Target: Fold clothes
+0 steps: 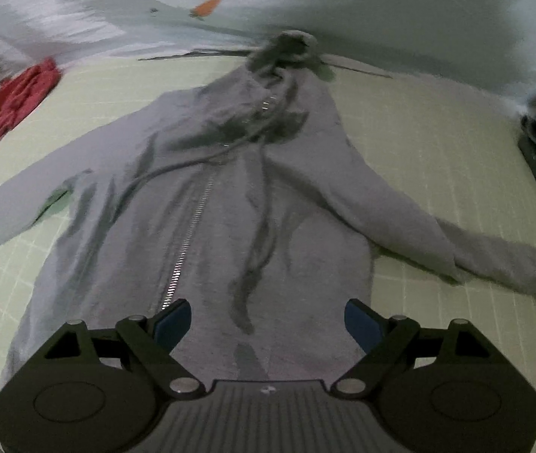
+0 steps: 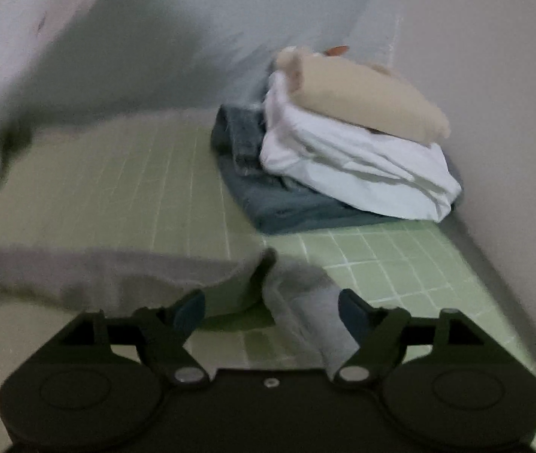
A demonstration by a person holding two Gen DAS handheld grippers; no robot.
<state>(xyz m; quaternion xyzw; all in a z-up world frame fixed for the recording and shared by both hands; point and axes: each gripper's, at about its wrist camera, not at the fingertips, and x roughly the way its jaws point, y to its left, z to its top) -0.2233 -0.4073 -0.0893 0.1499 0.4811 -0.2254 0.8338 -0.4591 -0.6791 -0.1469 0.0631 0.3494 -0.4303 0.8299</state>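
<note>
With the grey zip hoodie (image 1: pixel 207 196) running lengthwise toward twelve o'clock, my spread-jawed, empty right gripper (image 2: pixel 271 311) sits nearest its right sleeve cuff (image 2: pixel 305 309), left gripper (image 1: pixel 268 319) agape over the hem.

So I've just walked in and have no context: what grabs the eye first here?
A grey hoodie lies spread face-up on the green mat, zipper closed, sleeves out to both sides. The open left gripper hovers over its hem. At the mat's right edge sits a folded stack: beige on white on denim. A red garment lies crumpled far left.
</note>
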